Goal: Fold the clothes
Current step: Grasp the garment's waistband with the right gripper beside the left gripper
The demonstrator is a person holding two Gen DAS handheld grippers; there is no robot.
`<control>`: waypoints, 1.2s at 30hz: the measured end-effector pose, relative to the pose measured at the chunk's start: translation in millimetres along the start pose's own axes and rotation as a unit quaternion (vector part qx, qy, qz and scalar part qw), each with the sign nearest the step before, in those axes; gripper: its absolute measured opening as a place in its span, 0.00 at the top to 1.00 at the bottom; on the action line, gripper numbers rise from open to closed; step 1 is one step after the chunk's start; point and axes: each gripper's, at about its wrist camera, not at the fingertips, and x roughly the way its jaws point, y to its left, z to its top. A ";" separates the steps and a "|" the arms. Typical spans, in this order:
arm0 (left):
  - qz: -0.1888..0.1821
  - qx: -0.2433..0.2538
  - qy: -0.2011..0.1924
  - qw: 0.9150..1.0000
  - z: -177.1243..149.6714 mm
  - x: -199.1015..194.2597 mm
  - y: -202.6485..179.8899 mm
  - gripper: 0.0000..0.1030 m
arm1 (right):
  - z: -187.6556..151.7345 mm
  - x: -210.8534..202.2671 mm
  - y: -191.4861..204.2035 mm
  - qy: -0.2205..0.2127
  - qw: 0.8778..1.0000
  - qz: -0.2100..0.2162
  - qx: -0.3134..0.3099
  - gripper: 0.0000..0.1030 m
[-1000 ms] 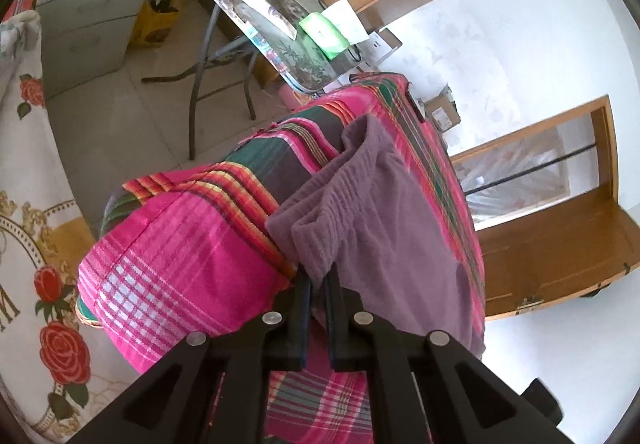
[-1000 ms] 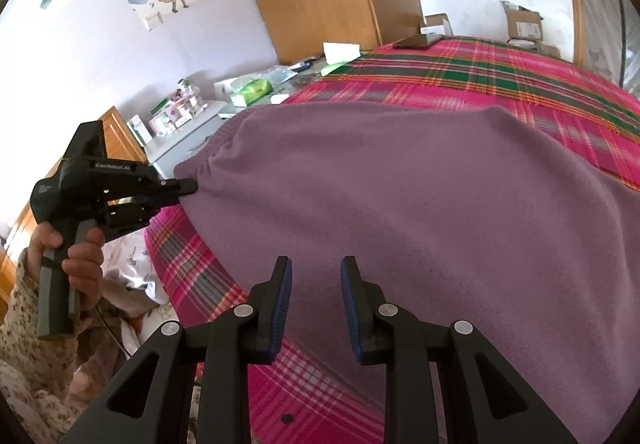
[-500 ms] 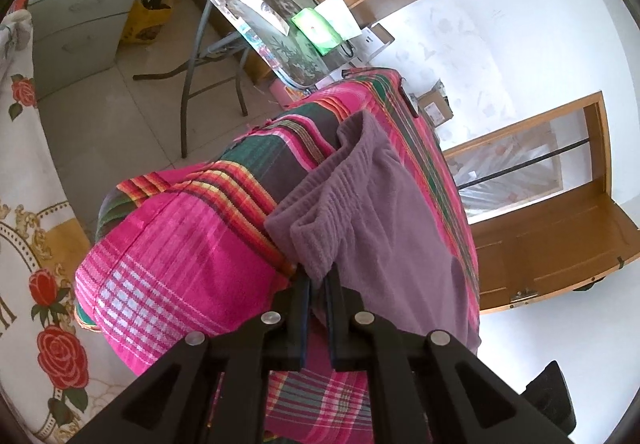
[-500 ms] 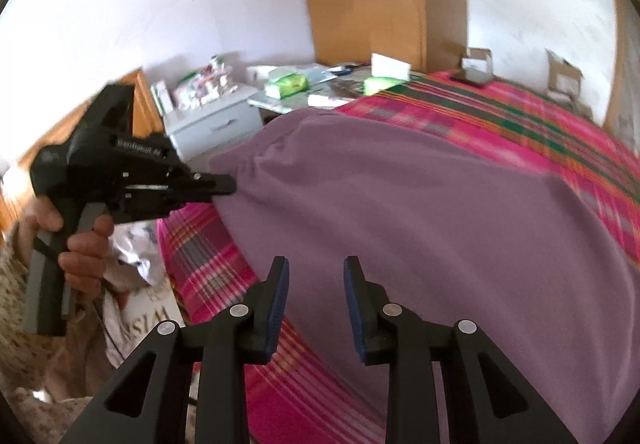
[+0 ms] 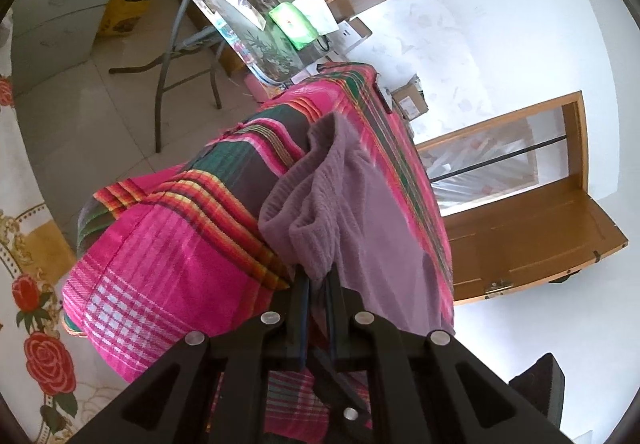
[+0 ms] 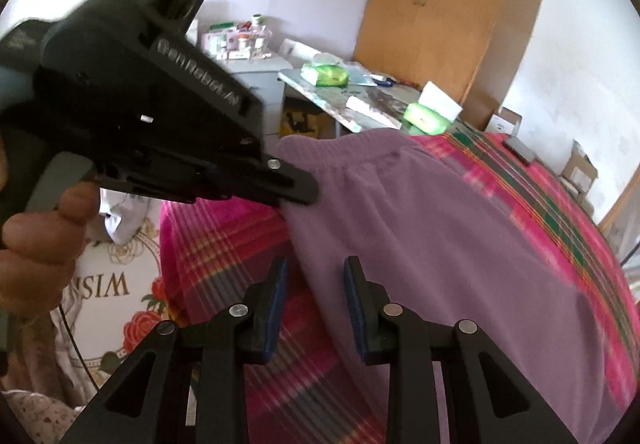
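A mauve knit garment [image 6: 440, 236] with an elastic waistband lies spread over a bed with a pink plaid cover [image 6: 560, 204]. My left gripper [image 5: 318, 284] is shut on a waistband corner of the garment [image 5: 320, 212], near the bed's edge. From the right wrist view that left gripper [image 6: 296, 188] shows at the garment's left corner, a hand around its handle. My right gripper [image 6: 316, 292] is open, hovering just above the garment's near edge, nothing between its fingers.
A folding table [image 5: 240, 24] with green packets and papers stands beyond the bed, beside a wooden wardrobe [image 6: 440, 12] and grey drawers [image 5: 52, 24]. A phone [image 6: 520, 150] lies on the far plaid cover [image 5: 160, 264]. A rose-patterned cloth [image 5: 24, 284] hangs at left.
My right gripper has swung left toward the garment's corner, so the left gripper now looms much larger and closer. The left gripper keeps its hold on the waistband, hardly shifted.
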 end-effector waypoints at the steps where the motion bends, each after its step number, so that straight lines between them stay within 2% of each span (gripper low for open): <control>1: -0.001 0.000 0.001 1.000 0.0 -0.1 0.1 0.93 | 1.7 2.2 2.1 0.000 1.000 -0.004 -0.004 0.71; 14: -0.007 0.004 0.011 1.000 -1.1 -1.1 -1.0 0.93 | 15.5 23.3 7.6 0.007 0.999 -0.036 -0.021 0.72; 15: -0.007 0.003 0.012 1.000 -1.0 -1.2 -0.3 0.93 | 15.7 23.9 7.5 0.006 0.999 -0.036 -0.020 0.73; 19: -0.010 -0.001 0.017 1.000 -0.8 -2.1 2.3 0.92 | 16.1 26.8 5.5 0.006 0.998 -0.053 -0.019 0.88; 20: -0.013 -0.003 0.018 1.000 -0.6 -2.5 2.5 0.92 | 16.0 27.7 4.0 0.007 0.999 -0.052 -0.015 0.89; 22: -0.028 -0.011 0.017 0.999 0.7 -5.8 5.1 0.89 | 16.1 27.6 3.0 0.004 0.999 -0.052 -0.013 0.91; 24: -0.043 -0.027 0.011 0.999 4.4 -11.8 10.3 0.77 | 16.0 26.3 2.4 0.001 0.999 -0.052 -0.010 0.92; 27: -0.058 -0.043 -0.009 0.997 12.6 -22.9 17.0 0.66 | 15.4 25.0 0.5 -0.004 0.999 -0.049 -0.001 0.93; 31: -0.056 -0.043 -0.018 0.997 25.6 -28.2 19.0 0.61 | 13.2 20.8 -1.7 -0.016 0.999 -0.045 0.011 0.93; 36: -0.067 -0.047 0.014 0.997 42.0 -11.5 17.0 0.58 | 10.6 9.0 -6.4 -0.048 0.997 -0.041 0.036 0.93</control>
